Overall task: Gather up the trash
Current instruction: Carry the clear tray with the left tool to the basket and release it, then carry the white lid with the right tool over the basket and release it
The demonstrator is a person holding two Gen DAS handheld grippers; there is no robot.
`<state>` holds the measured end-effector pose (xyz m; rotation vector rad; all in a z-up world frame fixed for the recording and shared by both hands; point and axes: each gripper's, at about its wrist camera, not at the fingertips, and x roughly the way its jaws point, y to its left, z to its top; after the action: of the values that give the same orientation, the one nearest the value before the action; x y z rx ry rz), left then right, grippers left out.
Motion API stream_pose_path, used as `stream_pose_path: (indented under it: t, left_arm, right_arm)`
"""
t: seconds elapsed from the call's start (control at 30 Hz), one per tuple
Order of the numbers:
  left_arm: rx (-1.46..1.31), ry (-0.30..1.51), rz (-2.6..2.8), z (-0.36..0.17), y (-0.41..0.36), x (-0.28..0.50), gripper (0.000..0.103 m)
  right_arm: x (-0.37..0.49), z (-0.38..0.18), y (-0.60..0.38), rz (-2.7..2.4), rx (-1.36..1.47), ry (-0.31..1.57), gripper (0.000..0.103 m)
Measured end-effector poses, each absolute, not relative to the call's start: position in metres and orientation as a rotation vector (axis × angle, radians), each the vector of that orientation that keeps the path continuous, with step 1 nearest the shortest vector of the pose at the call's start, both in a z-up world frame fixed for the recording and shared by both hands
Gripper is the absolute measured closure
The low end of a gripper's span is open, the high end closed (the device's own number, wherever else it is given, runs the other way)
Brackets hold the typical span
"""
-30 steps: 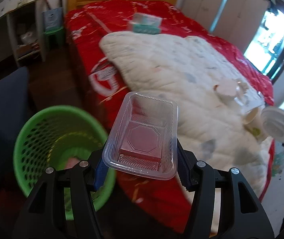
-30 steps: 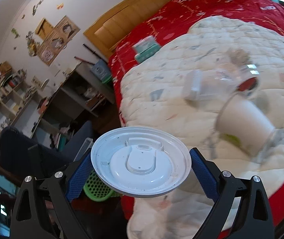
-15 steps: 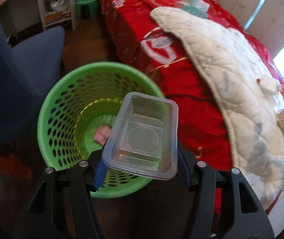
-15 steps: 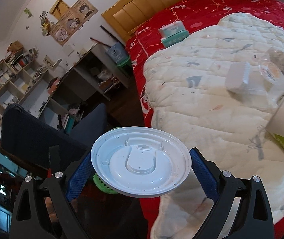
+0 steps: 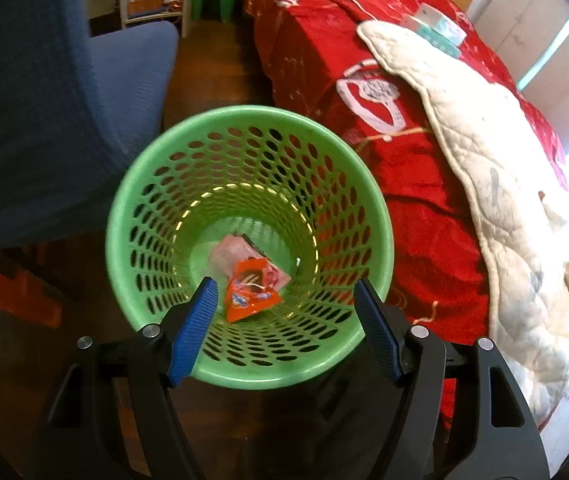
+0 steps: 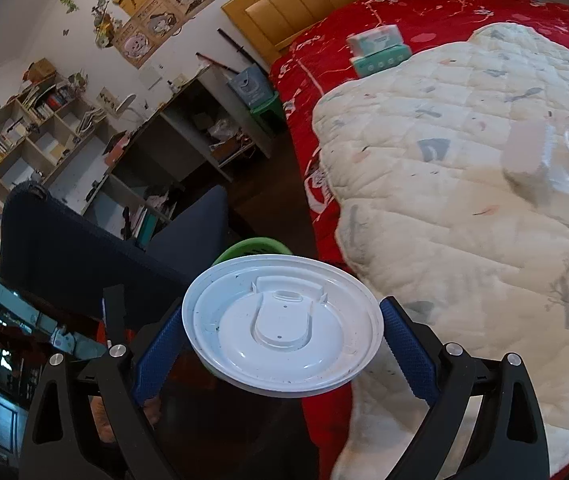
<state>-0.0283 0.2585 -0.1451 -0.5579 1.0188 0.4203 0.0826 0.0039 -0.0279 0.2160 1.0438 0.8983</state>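
Dropping trash into the green basket [image 5: 188, 184] is the step in hand. My left tongs [image 5: 284, 304] hang spread and empty over its mouth; inside lie an orange snack wrapper [image 5: 250, 290] and a pink wrapper [image 5: 230, 250]. My right tongs [image 6: 282, 336] pinch a white cup lid [image 6: 282, 326] by its rim, beside the bed [image 6: 364, 28]. Next, I judge, the lid must travel over the basket before I spread them.
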Motion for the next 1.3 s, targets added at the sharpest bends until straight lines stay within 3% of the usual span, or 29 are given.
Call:
stream_pose_path:
  t: [0.67, 1.3]
  left_arm:
    - [-0.649, 0.893, 0.543, -0.117, 0.302, -0.100, 0.031]
    - [-0.721, 0.890, 0.555, -0.132, 0.317, -0.111, 0.029]
  right_arm:
    - [0.056, -0.074, 0.127, 1.028, -0.062, 1.122, 0.012]
    - [0.029, -0.131, 0.214, 1.101, -0.199, 1.191, 0.010]
